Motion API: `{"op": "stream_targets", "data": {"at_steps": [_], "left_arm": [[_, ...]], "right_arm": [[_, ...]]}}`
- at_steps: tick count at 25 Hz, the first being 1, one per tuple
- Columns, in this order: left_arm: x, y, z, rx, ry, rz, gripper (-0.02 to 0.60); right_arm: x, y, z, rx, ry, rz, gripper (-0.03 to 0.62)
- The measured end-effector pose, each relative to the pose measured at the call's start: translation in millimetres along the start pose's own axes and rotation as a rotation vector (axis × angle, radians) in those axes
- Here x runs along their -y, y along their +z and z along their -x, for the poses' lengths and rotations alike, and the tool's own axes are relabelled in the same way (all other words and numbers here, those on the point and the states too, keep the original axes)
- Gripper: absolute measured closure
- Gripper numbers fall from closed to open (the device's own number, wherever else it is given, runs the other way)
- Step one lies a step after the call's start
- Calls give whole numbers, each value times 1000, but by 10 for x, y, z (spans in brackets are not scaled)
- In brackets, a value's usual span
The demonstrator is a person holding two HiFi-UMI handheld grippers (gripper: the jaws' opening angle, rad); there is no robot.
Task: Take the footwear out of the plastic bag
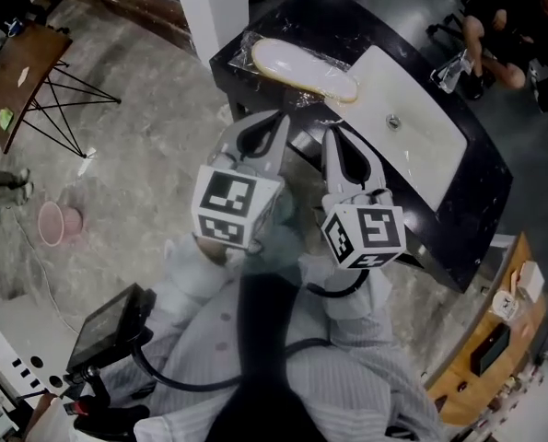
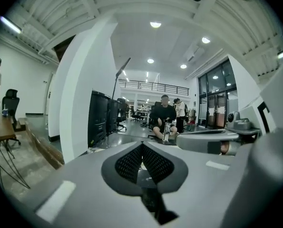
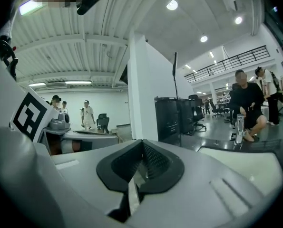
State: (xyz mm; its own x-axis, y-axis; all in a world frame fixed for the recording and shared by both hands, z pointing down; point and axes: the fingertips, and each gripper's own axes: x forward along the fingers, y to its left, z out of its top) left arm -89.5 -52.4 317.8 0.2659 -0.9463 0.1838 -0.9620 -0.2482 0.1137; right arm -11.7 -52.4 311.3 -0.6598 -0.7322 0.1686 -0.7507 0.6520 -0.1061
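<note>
A pale, flat piece of footwear (image 1: 303,67) lies wrapped in a clear plastic bag on the far left end of a black counter (image 1: 347,26). Both grippers hover side by side short of the counter's near edge, close to my chest, pointing at it. My left gripper (image 1: 276,122) is shut with nothing between its jaws, and its tip (image 2: 142,148) aims level over the counter. My right gripper (image 1: 334,138) is shut and empty too, its tip (image 3: 142,147) pointing the same way. Neither touches the bag, and the footwear is hidden in both gripper views.
A white basin (image 1: 407,132) is set in the counter, with a clear bottle (image 1: 448,70) at its far side. A seated person (image 1: 504,26) is beyond it. A white pillar (image 1: 209,7) stands left of the counter. A wooden table (image 1: 20,72) and a pink bowl (image 1: 51,221) are at left.
</note>
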Motion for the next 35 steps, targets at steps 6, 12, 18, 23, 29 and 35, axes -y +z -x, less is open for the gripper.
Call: {"op": "stream_targets", "data": {"at_steps": [6, 12, 18, 23, 29, 35], "left_arm": [[-497, -55, -971, -110, -66, 78, 580], [-984, -105, -1618, -248, -178, 172, 576], [-1382, -315, -1783, -452, -407, 300, 461], [-1757, -502, -1757, -640, -556, 450, 343], [-2099, -753, -1765, -779, -606, 524, 291], [-1972, -1032, -1775, -894, -675, 569, 272]], "right_arm": [[668, -43, -848, -89, 32, -17, 580], [1237, -218, -1406, -235, 88, -119, 580], [1768, -801, -1356, -431, 163, -495, 564], [2030, -1150, -1248, -521, 253, -734, 437], [2212, -1424, -1254, -598, 390, -882, 371], [2150, -1617, -1413, -674, 563, -943, 338]]}}
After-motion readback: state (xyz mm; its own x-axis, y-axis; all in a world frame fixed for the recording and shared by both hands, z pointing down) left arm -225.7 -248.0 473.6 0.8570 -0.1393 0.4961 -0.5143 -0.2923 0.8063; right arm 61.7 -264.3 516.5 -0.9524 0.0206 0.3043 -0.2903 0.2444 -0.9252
